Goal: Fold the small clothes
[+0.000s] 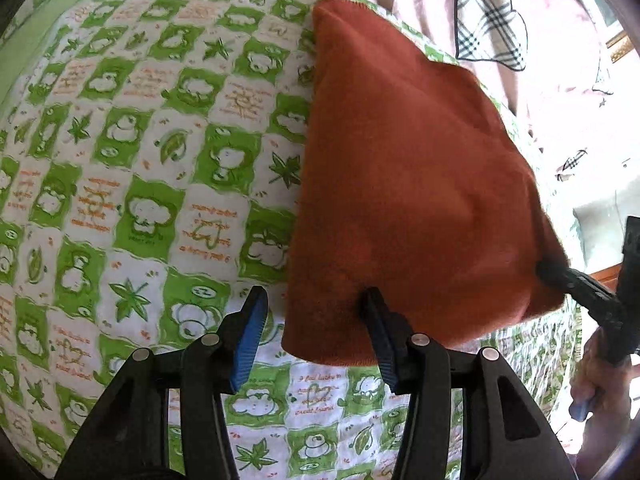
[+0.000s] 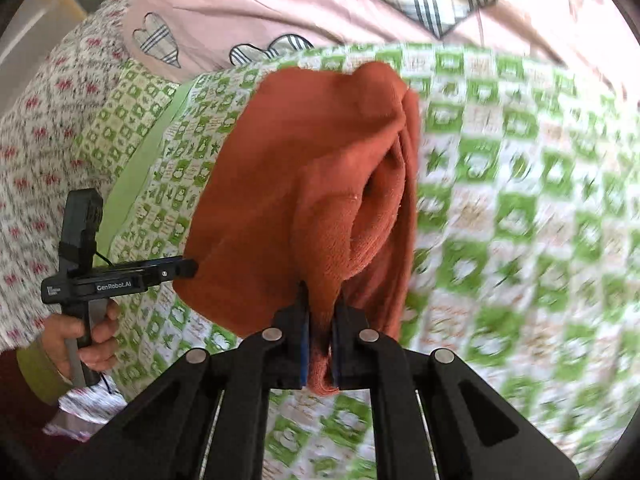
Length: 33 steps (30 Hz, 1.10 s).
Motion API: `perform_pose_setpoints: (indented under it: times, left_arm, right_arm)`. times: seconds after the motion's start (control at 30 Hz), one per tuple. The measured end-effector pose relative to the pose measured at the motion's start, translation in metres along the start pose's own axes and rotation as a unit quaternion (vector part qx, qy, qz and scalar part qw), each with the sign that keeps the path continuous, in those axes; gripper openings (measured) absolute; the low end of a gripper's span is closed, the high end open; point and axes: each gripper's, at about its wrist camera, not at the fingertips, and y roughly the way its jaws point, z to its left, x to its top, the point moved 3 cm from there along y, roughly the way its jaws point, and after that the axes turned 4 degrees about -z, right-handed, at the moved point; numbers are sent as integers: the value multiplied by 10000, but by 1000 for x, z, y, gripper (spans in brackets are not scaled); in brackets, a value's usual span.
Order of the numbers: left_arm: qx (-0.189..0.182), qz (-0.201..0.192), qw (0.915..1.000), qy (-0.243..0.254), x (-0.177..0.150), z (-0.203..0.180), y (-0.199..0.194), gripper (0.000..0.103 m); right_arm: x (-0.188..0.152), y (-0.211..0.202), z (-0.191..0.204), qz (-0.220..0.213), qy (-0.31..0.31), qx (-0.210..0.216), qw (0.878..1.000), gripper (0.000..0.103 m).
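Mid-fold: your right gripper (image 2: 320, 312) pinches the rust-orange fleece cloth (image 1: 408, 184); your left gripper (image 1: 314, 304) gapes—clamp its edge next.

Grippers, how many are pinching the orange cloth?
1. The right gripper is shut on the orange cloth's bunched edge. The left gripper is open, one finger beside the cloth and one against its near edge.

The left tool (image 1: 316, 312) has black arms, silver rivets and blue ribbed pads (image 1: 250, 344). The right tool (image 2: 320, 320) matches. White "GenRobot.AI" lettering (image 2: 113, 287) marks one black body; the hand (image 2: 80, 340) is bare-skinned.
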Motion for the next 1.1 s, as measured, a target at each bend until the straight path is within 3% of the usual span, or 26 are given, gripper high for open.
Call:
perform_pose_setpoints:
  times: [0.1,0.17,0.33,0.43,0.5,0.57,0.6,0.77,0.97,1.03,1.1]
  left_arm:
    - [73,161,9998,-79,-5,3,14,52]
    - [83,165,9998,-111,-7,7,20,52]
    - [122,222,9997,1,-5,6,15,52]
    - [95,204,9997,74,1,3,5,51]
    - [25,98,9999,49,9,4,-1,52]
    - [-105,5,9999,-29,23,6,-4,57]
    - [-134,-15,9999,-72,30,7,-2,59]
    - [-321,-44,9994,-148,67,6,14,67]
    - [-597,92,9981,-112,93,-3,46,69]
    - [-711,128,9973,-136,95,-6,56,65]
    - [-902,138,9957,-134,96,-12,61,48]
  right_arm:
    - [-17,36,-23,467,132,-247,9985,9]
    - [-27,53,-33,554,261,-279,9977,9]
    - [-25,49,-28,548,338,-334,9974,9]
    - [-15,29,-26,402,442,-325,9977,17]
    - [-5,17,-31,156,539,-318,9979,33]
    - [10,12,-36,-97,708,-339,9969,63]
    - [17,14,-38,-163,753,-334,9965,66]
    - [45,45,-45,-193,894,-155,9957,67]
    - [48,81,-56,44,1158,-22,9933,67]
    - [44,89,-61,115,1315,162,9911,66]
    - [41,92,-65,33,1485,405,9881,59]
